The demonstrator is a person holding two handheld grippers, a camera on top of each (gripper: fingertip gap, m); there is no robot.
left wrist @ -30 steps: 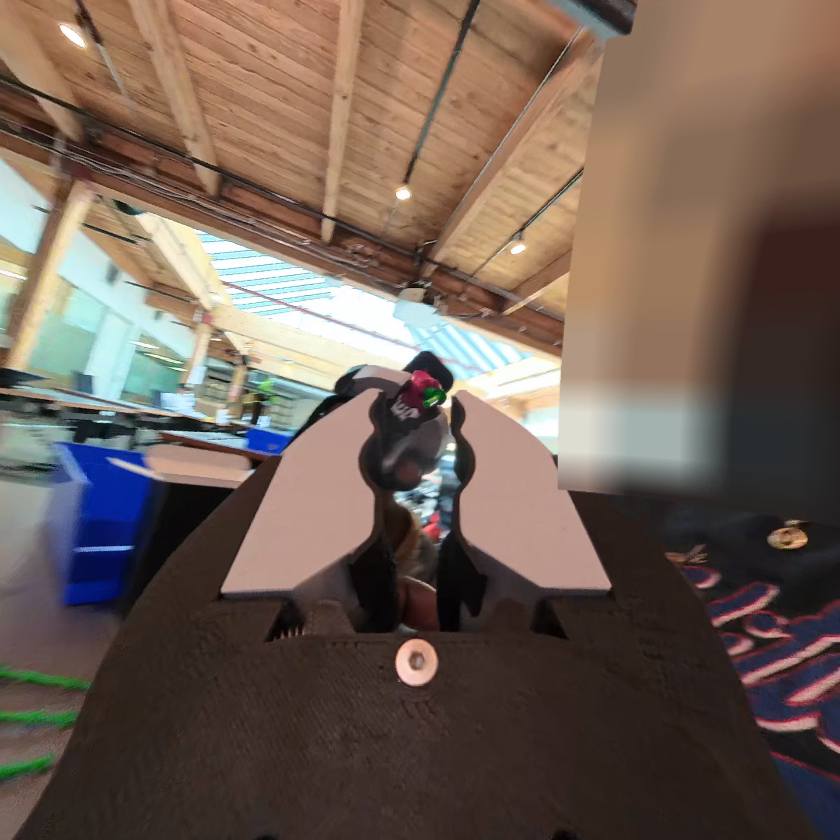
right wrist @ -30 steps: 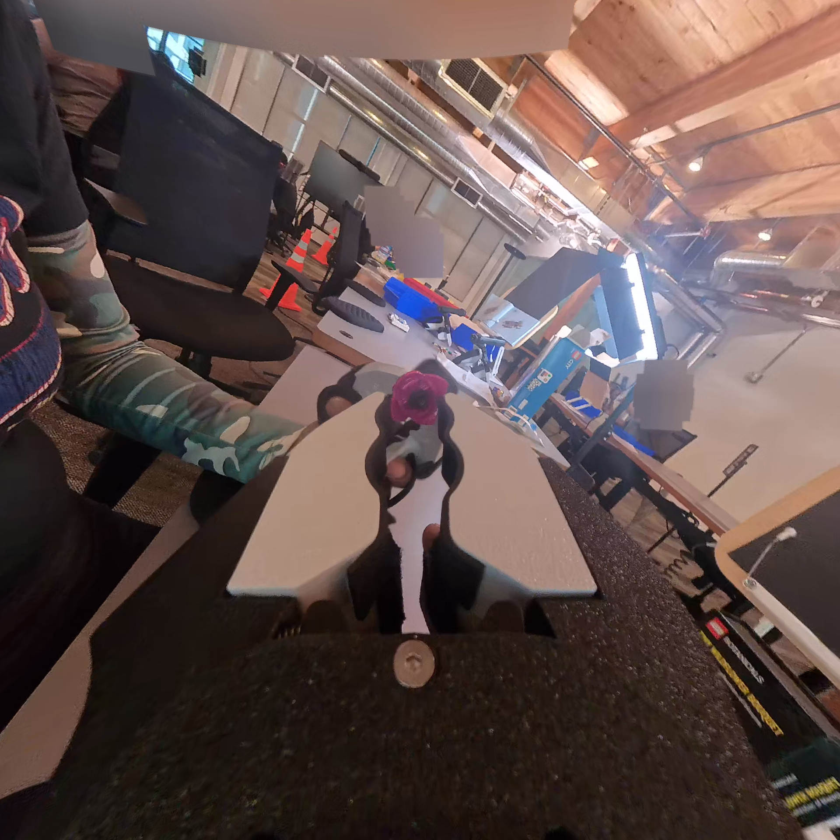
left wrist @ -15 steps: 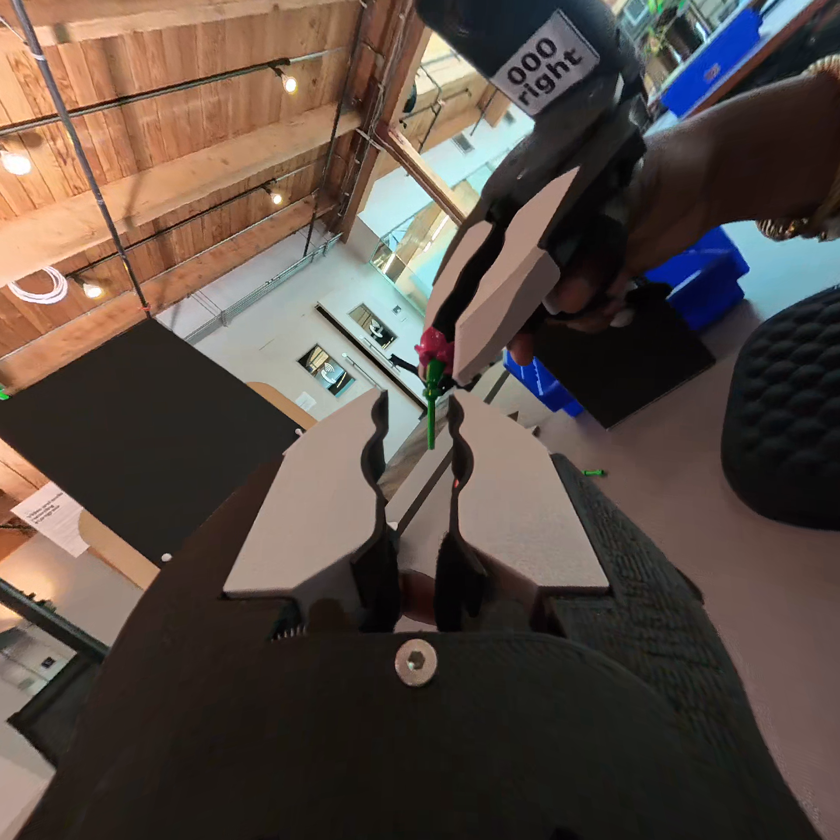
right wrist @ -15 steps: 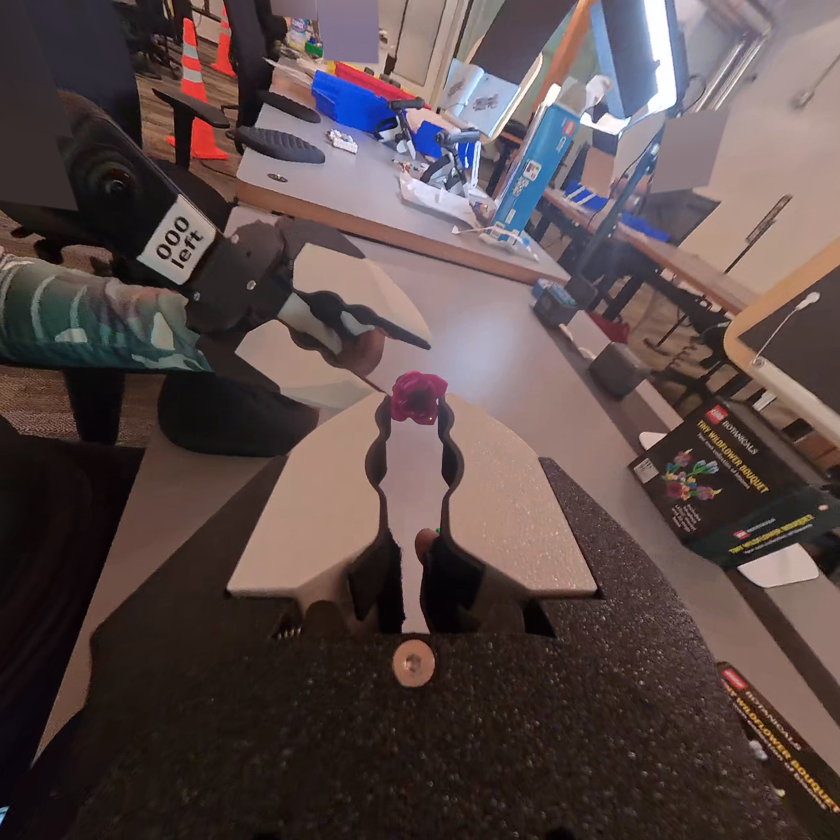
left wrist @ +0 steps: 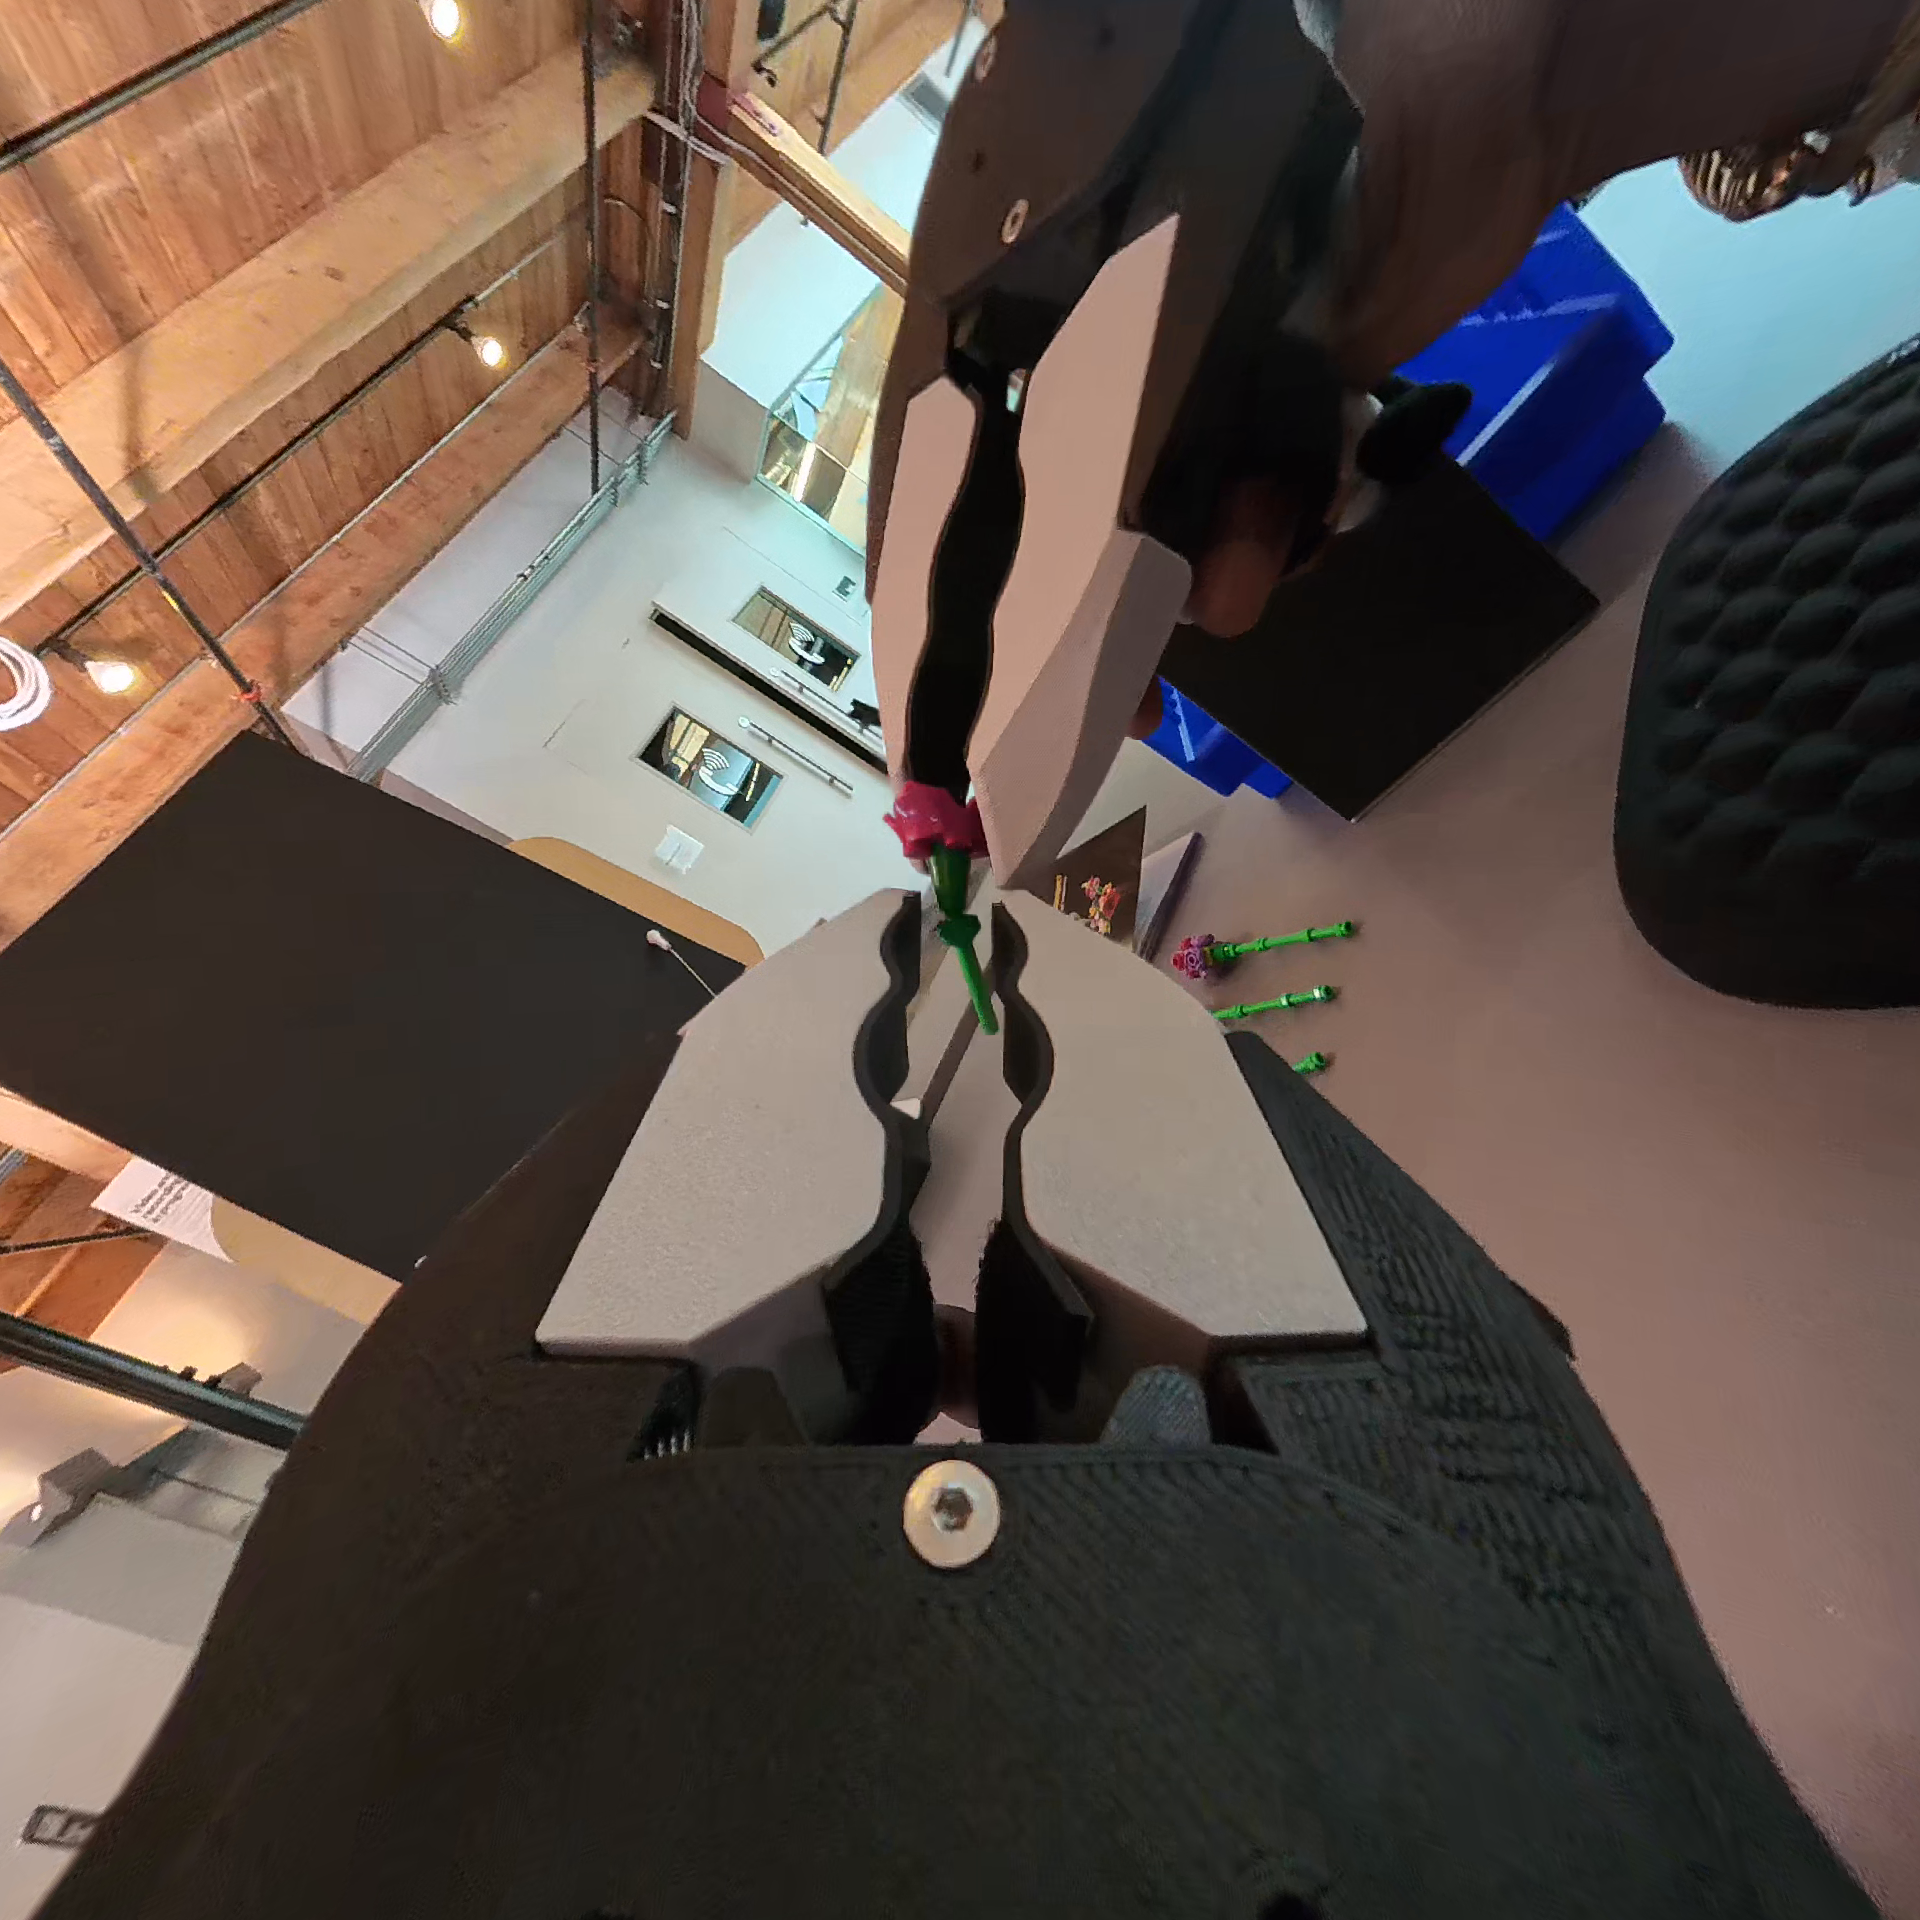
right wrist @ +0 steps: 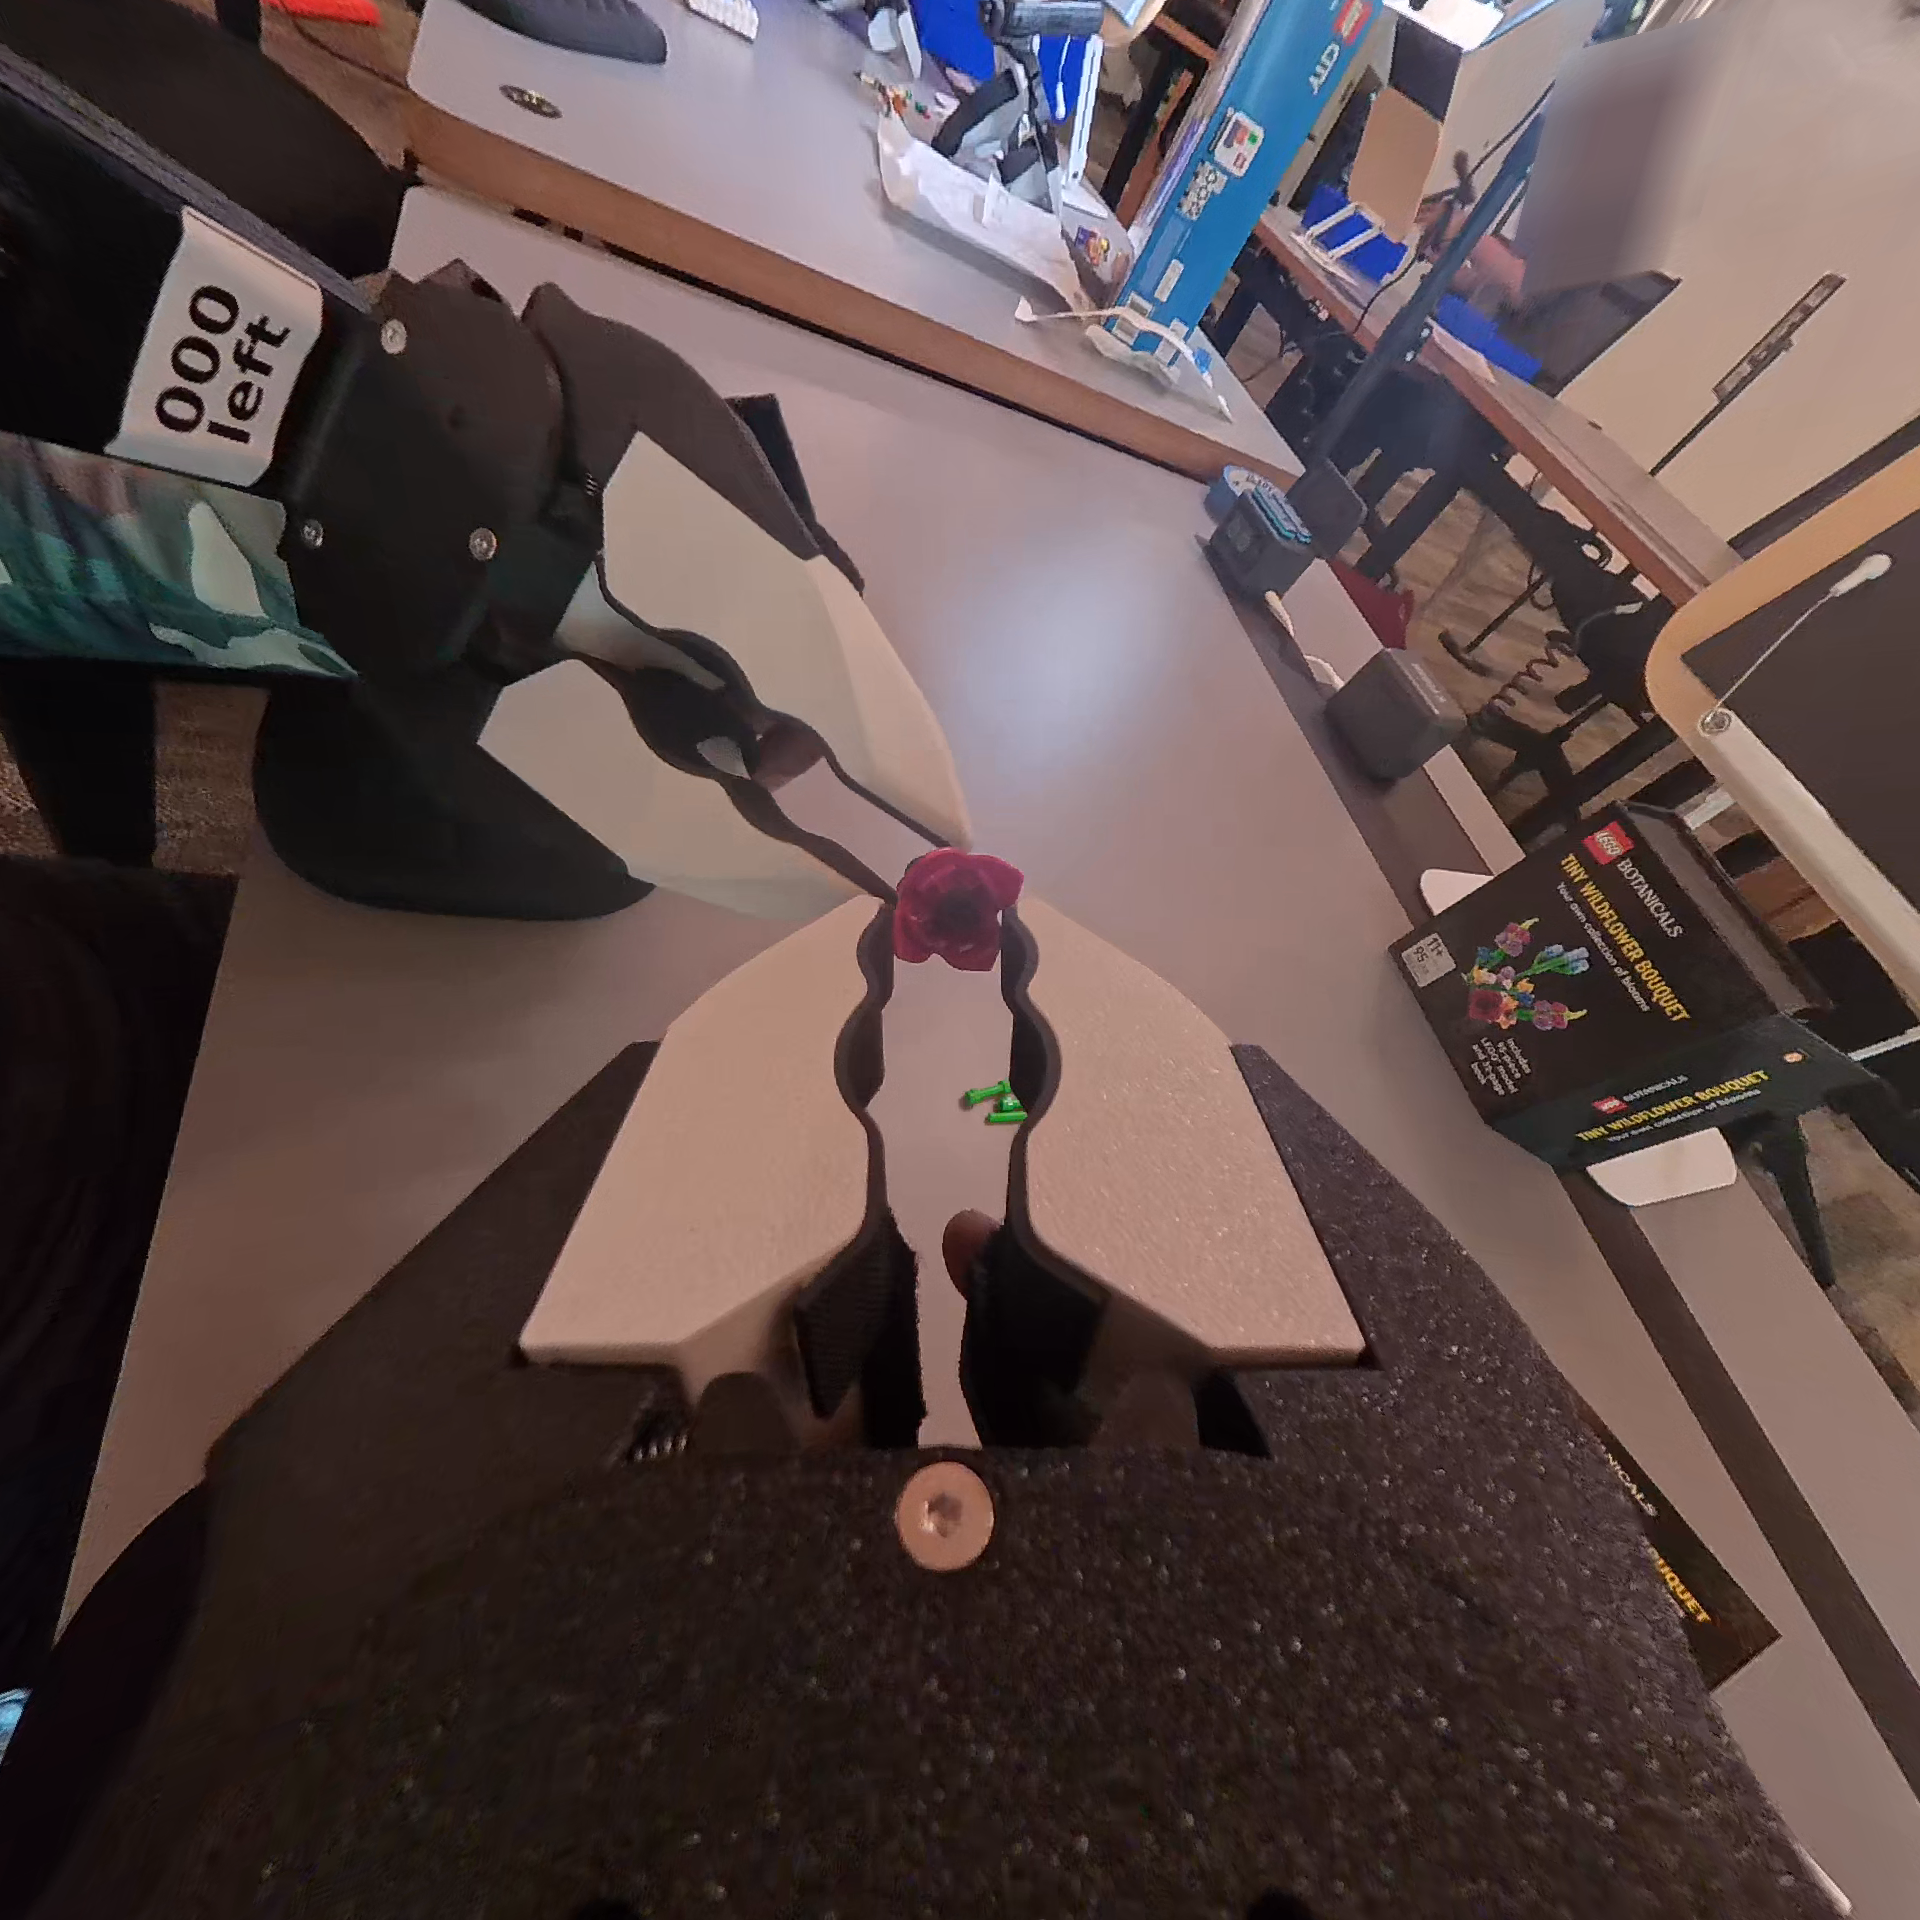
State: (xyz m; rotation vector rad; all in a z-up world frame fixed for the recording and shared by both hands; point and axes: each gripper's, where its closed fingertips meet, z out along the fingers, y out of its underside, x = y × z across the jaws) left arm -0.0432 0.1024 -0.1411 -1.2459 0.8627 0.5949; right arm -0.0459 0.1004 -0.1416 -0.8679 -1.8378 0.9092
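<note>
The right gripper (right wrist: 951, 914) is seen at the centre of its own view, its two fingers pressed onto the dark red head of a small toy flower (right wrist: 956, 904), which is pinched at the very tips. In the left wrist view this gripper is seen coming down from the top of the frame, held by a hand (left wrist: 1507, 125) at the upper right. The flower's green stem is seen hanging from the red head into the centre of the frame.

The left gripper (left wrist: 956, 920) is placed tip to tip against the right one. The stem is seen lying in the narrow gap between its fingers. Whether the fingers are pressed onto the stem or stand just beside it cannot be told. A camouflage sleeve (right wrist: 125, 592) is seen behind this gripper at the left edge of the right wrist view.

Both grippers are held above a grey bench (right wrist: 1091, 644). On it, right of centre in the left wrist view, loose green stems (left wrist: 1273, 1003) are laid beside a small purple flower (left wrist: 1195, 954). A black box (right wrist: 1600, 997) with a flower picture is seen at the bench's right edge. A black dimpled cushion (left wrist: 1787, 675) is seen at the right of the left wrist view, with blue bins (left wrist: 1538, 343) above it.
</note>
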